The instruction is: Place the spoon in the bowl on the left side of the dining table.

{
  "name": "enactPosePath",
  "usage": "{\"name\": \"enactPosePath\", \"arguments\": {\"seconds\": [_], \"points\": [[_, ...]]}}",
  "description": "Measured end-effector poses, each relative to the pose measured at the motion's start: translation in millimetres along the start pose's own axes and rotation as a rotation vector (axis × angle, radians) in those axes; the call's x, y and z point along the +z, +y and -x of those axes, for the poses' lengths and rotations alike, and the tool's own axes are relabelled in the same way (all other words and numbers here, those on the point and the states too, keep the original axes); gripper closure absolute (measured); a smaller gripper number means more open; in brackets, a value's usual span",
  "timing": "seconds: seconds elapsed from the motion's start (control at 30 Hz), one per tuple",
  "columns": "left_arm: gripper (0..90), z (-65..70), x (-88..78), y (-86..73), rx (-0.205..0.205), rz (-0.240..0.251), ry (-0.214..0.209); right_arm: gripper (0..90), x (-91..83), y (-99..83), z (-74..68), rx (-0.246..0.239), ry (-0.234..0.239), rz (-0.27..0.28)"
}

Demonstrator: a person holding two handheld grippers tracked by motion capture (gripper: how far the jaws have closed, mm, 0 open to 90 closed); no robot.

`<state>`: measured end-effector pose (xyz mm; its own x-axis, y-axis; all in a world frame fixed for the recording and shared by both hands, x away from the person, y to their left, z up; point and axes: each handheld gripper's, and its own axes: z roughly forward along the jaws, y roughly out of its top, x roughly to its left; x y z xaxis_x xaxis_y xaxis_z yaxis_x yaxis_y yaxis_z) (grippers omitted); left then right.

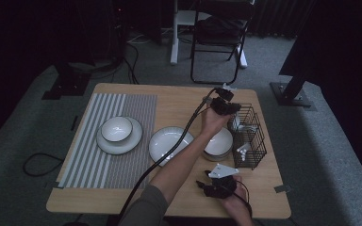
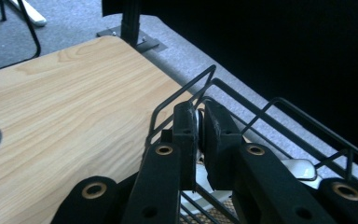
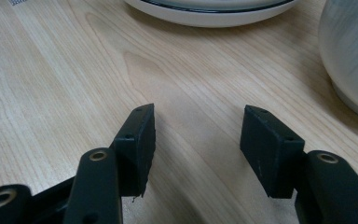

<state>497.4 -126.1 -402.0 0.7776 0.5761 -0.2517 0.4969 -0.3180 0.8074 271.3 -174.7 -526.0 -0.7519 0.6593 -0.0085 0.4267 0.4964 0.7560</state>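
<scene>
1. The left gripper (image 1: 224,104) is reached across to the far end of the black wire basket (image 1: 255,123) at the right side of the table (image 1: 179,99). In the left gripper view its jaws are pinched nearly together on a thin white piece (image 2: 198,135), most likely the handle end of one of the white spoons (image 1: 241,149) stored in there. Makes sense to grab it by the part that sticks up over the rim, since the rest sits down inside the wires.

2. The right gripper (image 1: 206,184) rests low by the near table edge with its jaws spread wide and nothing between them, just bare wood underneath. My guess is it's parked out of the way while the left one does the picking.

3. The basket is thin black wire, open grid, boxy shape, so you can see the white cutlery through it.

4. Dishes: a small bowl stacked on a plate (image 1: 119,136) sits on the striped grey and white placemat (image 1: 104,141), which looks woven. Off the mat, a glossy white plate (image 1: 169,143) with a dark rim line and a round white bowl (image 1: 220,143) sit just beside the basket, probably waiting to be laid out.

5. The tabletop is pale wood-grain laminate, smooth and flat.
</scene>
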Motion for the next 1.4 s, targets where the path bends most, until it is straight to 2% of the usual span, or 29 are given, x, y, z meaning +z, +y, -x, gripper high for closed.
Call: {"name": "enactPosePath", "arguments": {"seconds": [0.2,0.23,0.43,0.63,0.77,0.8,0.83,0.9,1.0,1.23,1.4], "points": [[86.2,0.5,-2.4,-0.3,-0.020,0.018,-0.034,44.6,-0.1,-0.1,-0.1,-0.003,-0.002,0.001],[86.2,0.0,-5.3,1.3,-0.031,0.034,-0.045,44.6,-0.2,-0.1,-0.2,-0.001,-0.002,0.000],[86.4,-0.8,-20.7,7.7,-0.039,0.071,-0.078,44.6,-0.3,-0.2,0.1,0.000,-0.001,-0.001],[86.4,-7.1,-47.7,13.7,-0.061,0.126,-0.126,44.6,-0.3,-0.2,0.1,0.000,-0.001,0.000],[86.6,-9.3,-71.3,20.6,-0.047,0.168,-0.166,44.6,-0.3,-0.2,0.2,0.002,-0.001,-0.001],[86.6,-9.3,-71.3,20.6,-0.047,0.168,-0.166,44.6,-0.3,-0.2,0.2,0.002,-0.001,-0.001],[86.6,-9.2,-81.5,23.6,-0.030,0.179,-0.164,44.6,-0.3,-0.2,0.3,0.000,-0.002,-0.002],[86.6,-10.5,-94.8,25.8,-0.025,0.197,-0.177,44.6,-0.3,-0.2,0.2,0.003,-0.002,-0.002],[86.6,-14.1,-116.4,25.6,-0.006,0.206,-0.168,44.6,-0.3,-0.2,0.4,0.004,-0.003,-0.001],[86.6,-26.2,-153.7,17.7,0.013,0.216,-0.136,44.7,-0.3,-0.2,0.5,0.008,-0.004,-0.002],[86.6,-39.1,-178.8,5.5,0.006,0.222,-0.109,44.7,-0.2,-0.2,0.7,0.009,-0.006,-0.001]]}}
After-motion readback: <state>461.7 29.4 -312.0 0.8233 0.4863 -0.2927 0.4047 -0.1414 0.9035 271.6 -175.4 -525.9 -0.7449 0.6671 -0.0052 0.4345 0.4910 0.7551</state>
